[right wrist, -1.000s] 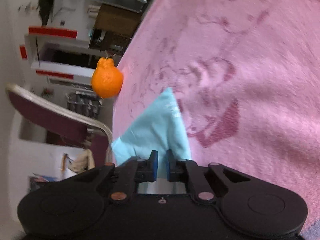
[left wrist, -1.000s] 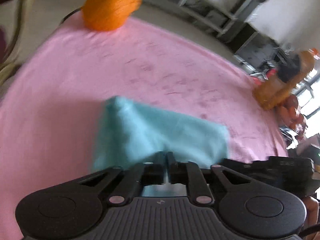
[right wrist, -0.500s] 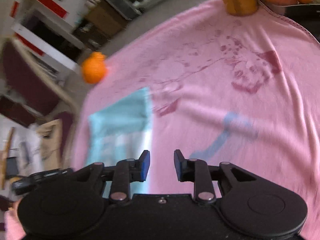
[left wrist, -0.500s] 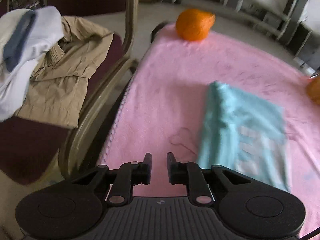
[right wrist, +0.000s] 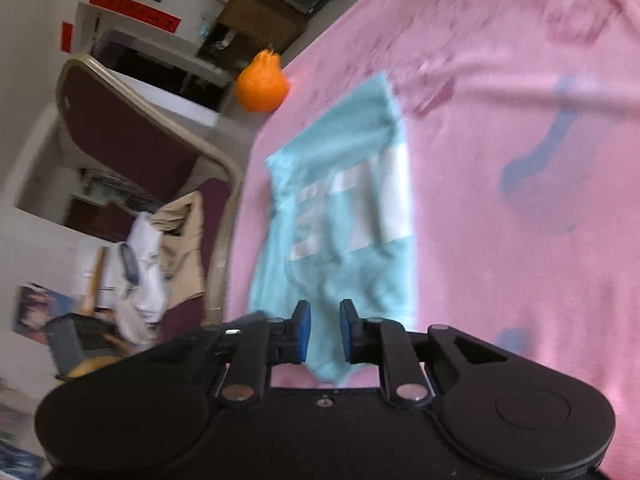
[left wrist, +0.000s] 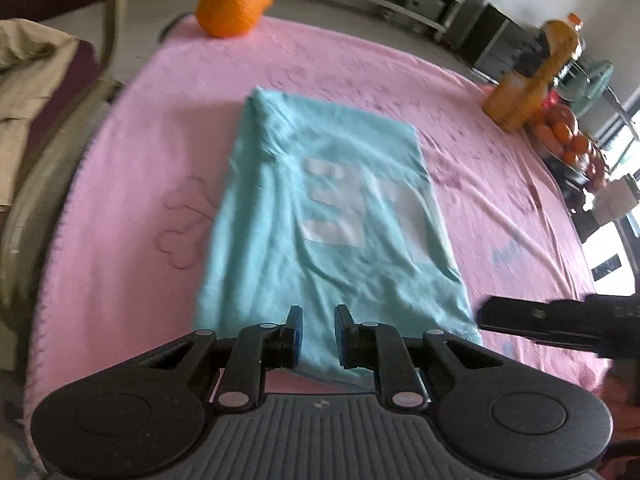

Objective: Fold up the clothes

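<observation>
1. Shirt: teal, folded to a rough rectangle, lying flat on the pink blanket. White block print faces up. Left long edge is bunched into a thick fold; surface mildly wrinkled. Also seen from my right wrist camera.
2. Far left, left wrist view: chair with a tan frame just beside the blanket's edge; a beige garment lies on its dark red seat.
3. Orange yarn ball sits at the blanket's far edge, well apart from the shirt. Same ball in the right view.
4. My left gripper: fingers parted by a narrow gap, nothing between them. Tips sit over the shirt's near edge; cannot tell whether they touch the cloth.
5. My right gripper: same narrow gap, nothing clamped. It points along the shirt from the near hem; a corner of teal cloth shows between and below the fingers. Contact cannot be told. Its black body also enters the left view from the right side, near the shirt's near right corner.
6. Far right, left view: bottle of orange drink stands upright at the blanket's far right edge, with a pile of fruit just beyond it.
7. Both views are motion-blurred; fine detail is unreliable.
</observation>
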The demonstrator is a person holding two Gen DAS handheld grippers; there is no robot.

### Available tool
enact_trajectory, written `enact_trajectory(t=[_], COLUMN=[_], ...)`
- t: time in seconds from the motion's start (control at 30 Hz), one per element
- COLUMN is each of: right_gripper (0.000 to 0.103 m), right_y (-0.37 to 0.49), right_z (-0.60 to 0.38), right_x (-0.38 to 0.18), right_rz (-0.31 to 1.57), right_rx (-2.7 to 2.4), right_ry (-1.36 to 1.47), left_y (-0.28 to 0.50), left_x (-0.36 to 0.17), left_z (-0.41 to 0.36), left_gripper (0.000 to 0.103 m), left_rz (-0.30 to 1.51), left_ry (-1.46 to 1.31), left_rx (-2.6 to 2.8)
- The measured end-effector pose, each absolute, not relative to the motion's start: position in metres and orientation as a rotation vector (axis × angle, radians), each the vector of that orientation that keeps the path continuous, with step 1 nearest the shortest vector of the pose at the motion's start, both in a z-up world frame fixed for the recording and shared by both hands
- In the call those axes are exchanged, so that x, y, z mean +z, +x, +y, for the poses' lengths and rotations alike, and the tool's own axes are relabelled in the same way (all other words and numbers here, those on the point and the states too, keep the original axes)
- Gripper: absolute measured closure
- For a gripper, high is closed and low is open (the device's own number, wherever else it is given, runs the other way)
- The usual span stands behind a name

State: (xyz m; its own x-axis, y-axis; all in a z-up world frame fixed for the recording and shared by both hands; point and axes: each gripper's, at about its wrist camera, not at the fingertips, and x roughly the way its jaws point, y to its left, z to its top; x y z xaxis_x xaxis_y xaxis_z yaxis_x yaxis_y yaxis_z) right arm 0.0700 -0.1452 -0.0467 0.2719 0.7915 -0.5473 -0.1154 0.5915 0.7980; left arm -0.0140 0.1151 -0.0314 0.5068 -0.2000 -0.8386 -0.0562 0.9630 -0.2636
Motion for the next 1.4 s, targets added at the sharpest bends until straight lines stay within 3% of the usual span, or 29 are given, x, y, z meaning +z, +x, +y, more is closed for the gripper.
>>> enact_trajectory(t=[0.13, 0.2, 0.37, 0.5, 0.67, 0.83, 0.93, 1.17, 1.4], right_gripper=[0.086, 0.103, 0.103, 0.085, 0.085, 0.07, 0.068, 0.067, 0.059], right_y=[0.083, 0.084, 0.077, 0.063, 0.052, 0.061, 0.079, 0.125, 0.138], right_z=[-0.129, -0.128, -0.146, -0.161, -0.18, -0.174, -0.161, -0.167, -0.163], right_x=[-0.073, -0.081, -0.075, -0.051, 0.026, 0.088, 0.077, -0.018, -0.054], right_rz=[1.217, 1.253, 1.293, 1.256, 1.028, 0.878, 0.892, 1.029, 1.132], right_rx=[0.672, 0.623, 0.602, 0.63, 0.717, 0.752, 0.704, 0.57, 0.564], right_ry=[0.753, 0.695, 0.685, 0.667, 0.7, 0.542, 0.435, 0.553, 0.612], left_y=[-0.013, -0.018, -0.033, -0.045, -0.034, -0.024, -0.017, 0.009, 0.025], left_x=[-0.042, -0.041, -0.029, -0.01, -0.006, -0.002, 0.0, -0.012, -0.023], left_z=[0.108, 0.114, 0.128, 0.144, 0.149, 0.155, 0.158, 0.179, 0.184], left_gripper=[0.086, 0.088, 0.091, 0.089, 0.078, 0.078, 0.063, 0.057, 0.054], left_rz=[1.095, 1.094, 1.049, 0.924, 0.905, 0.885, 0.873, 0.925, 0.987], left_ry=[-0.162, -0.163, -0.165, -0.258, -0.291, -0.323, -0.343, -0.371, -0.417], left_rx=[-0.041, -0.022, 0.002, -0.026, 0.025, 0.076, 0.107, 0.167, 0.148])
